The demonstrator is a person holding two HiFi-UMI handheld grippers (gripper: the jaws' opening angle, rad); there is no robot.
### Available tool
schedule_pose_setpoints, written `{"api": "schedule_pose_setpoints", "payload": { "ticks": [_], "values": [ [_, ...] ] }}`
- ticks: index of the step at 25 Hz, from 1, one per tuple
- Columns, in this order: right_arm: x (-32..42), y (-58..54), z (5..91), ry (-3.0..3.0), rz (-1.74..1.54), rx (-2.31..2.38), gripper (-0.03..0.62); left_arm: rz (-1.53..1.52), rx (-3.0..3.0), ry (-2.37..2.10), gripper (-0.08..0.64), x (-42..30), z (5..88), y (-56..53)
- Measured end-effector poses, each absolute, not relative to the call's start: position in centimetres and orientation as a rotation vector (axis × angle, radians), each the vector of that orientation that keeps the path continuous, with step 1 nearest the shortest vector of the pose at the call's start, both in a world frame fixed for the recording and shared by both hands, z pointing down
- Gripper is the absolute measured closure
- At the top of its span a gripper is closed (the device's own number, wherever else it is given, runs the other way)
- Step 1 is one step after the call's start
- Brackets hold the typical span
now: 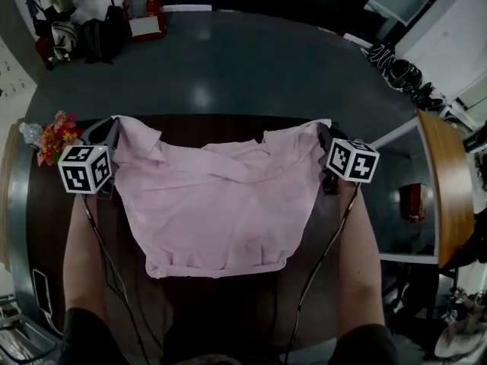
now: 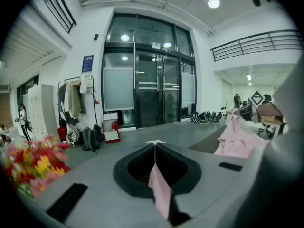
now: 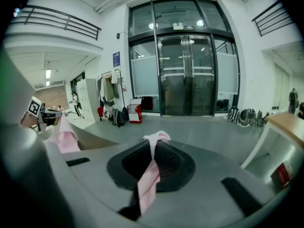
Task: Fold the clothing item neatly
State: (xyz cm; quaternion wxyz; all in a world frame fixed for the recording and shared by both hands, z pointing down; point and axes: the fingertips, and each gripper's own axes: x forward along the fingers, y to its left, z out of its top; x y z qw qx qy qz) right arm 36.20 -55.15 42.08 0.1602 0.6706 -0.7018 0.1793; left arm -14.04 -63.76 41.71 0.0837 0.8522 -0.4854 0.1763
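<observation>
A pale pink shirt (image 1: 217,204) hangs spread between my two grippers over the dark brown table (image 1: 46,219), its lower hem near the front edge. My left gripper (image 1: 114,131) is shut on the shirt's upper left corner, beside its marker cube. My right gripper (image 1: 323,131) is shut on the upper right corner. In the left gripper view a strip of pink cloth (image 2: 159,191) is pinched between the closed jaws, with more of the shirt (image 2: 237,139) at the right. The right gripper view shows pink cloth (image 3: 149,175) clamped the same way, bunched at the tips.
A bunch of red and yellow flowers (image 1: 55,135) sits at the table's left end. A wooden desk (image 1: 445,188) stands at the right. Bags (image 1: 72,36) and a red-and-white box (image 1: 144,14) lie on the grey floor beyond, before glass doors (image 3: 190,75).
</observation>
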Motion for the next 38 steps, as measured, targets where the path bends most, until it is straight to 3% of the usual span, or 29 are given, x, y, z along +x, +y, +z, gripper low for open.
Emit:
{"api": "schedule_pose_setpoints", "payload": {
  "ticks": [6, 13, 17, 19, 22, 24, 28, 31, 38],
  "values": [
    [33.7, -52.1, 51.2, -1.904, 0.601, 1.791, 0.592, 0.531, 2.434, -1.298, 0.545, -12.3, 49.7, -60.3],
    [34.2, -49.1, 53.8, -1.810, 0.745, 1.866, 0.590, 0.651, 2.351, -1.267, 0.545, -13.1, 52.8, -57.3],
    [34.1, -47.4, 52.5, -1.787, 0.686, 1.960, 0.506, 0.714, 2.374, -1.368, 0.531, -14.1, 52.3, -55.9],
    [33.9, -45.9, 51.2, -1.760, 0.631, 2.020, 0.495, 0.713, 2.387, -1.413, 0.491, -14.5, 51.7, -54.6],
    [32.8, -43.5, 47.9, -1.752, 0.527, 2.140, 0.495, 0.596, 2.430, -1.431, 0.489, -14.2, 49.3, -52.0],
    [30.8, -42.0, 45.7, -1.805, 0.478, 2.178, 0.502, 0.522, 2.473, -1.409, 0.490, -13.7, 47.3, -49.8],
    [26.6, -38.7, 42.3, -1.898, 0.389, 2.219, 0.589, 0.425, 2.569, -1.388, 0.492, -12.6, 44.0, -45.3],
    [23.4, -36.0, 39.9, -1.980, 0.371, 2.238, 0.600, 0.380, 2.646, -1.343, 0.546, -11.3, 42.0, -42.0],
    [17.8, -29.5, 35.4, -2.073, 0.260, 2.260, 0.600, 0.224, 2.757, -1.275, 0.551, -9.5, 37.3, -36.0]
  ]
}}
